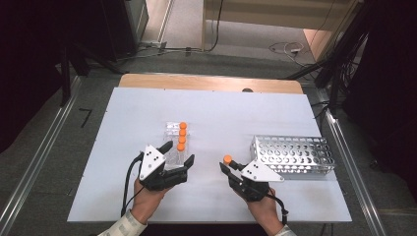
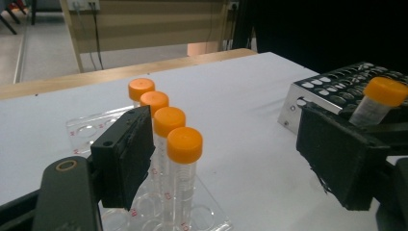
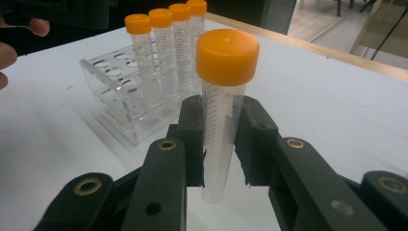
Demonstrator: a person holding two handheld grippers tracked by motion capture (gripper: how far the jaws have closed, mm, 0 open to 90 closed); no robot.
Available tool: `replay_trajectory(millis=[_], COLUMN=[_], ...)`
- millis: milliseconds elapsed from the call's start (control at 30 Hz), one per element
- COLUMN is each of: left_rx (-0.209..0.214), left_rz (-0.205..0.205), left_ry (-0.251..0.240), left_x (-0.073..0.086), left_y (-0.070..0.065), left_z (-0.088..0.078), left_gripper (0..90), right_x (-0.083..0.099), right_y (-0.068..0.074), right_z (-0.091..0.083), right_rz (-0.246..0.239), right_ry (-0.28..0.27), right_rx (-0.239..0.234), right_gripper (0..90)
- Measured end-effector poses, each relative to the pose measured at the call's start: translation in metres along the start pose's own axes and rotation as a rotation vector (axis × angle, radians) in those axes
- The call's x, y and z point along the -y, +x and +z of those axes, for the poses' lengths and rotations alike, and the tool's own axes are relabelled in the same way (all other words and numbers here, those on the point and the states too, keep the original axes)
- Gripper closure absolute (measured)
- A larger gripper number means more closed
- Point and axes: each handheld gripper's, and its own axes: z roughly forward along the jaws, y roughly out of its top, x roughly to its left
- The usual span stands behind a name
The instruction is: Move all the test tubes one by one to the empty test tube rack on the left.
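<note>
One capped tube (image 3: 222, 110) clamped in right hand-held gripper (image 3: 222, 144); left hand-held gripper (image 2: 211, 159) agape, seemingly empty; rack (image 2: 144, 211) cropped.

Small red marks stood printed on the clear acrylic tube rack (image 2: 84, 132) beside the left gripper's jaws, too blurred to read. Fine graduation lines ran down the orange-capped clear plastic tube (image 3: 222, 115) between the right gripper's jaws, their figures illegible.
</note>
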Motion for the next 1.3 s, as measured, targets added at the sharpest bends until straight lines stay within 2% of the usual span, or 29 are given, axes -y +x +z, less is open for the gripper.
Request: replay_trajectory(millis=[100, 267, 433, 567, 733, 867, 1300], left_rx=[0.036, 0.123, 0.218, 0.257, 0.275, 0.273, 0.268], left_rz=[0.007, 0.015, 0.043, 0.056, 0.071, 0.082, 0.1], left_ry=[0.002, -0.001, 0.001, 0.012, 0.02, 0.025, 0.025], left_x=[0.0, -0.001, 0.001, 0.002, 0.004, 0.006, 0.007], left_y=[-0.004, -0.016, -0.03, -0.037, -0.042, -0.043, -0.045], left_z=[0.001, 0.004, 0.008, 0.011, 0.015, 0.015, 0.016], left_gripper=[22.0, 24.8, 36.0, 45.7, 57.3, 65.4, 69.2], right_x=[0.0, 0.001, 0.0, 0.0, 0.0, 0.0, 0.0], right_y=[0.004, 0.011, 0.017, 0.022, 0.029, 0.032, 0.032], right_z=[0.002, 0.007, 0.011, 0.013, 0.015, 0.015, 0.015], right_rz=[-0.004, -0.017, -0.034, -0.041, -0.048, -0.053, -0.05], right_ry=[0.007, 0.017, 0.021, 0.024, 0.029, 0.029, 0.032], right_rx=[-0.01, -0.029, -0.046, -0.062, -0.082, -0.091, -0.094], right_gripper=[71.9, 71.9, 71.8, 71.8, 71.8, 71.9, 71.6])
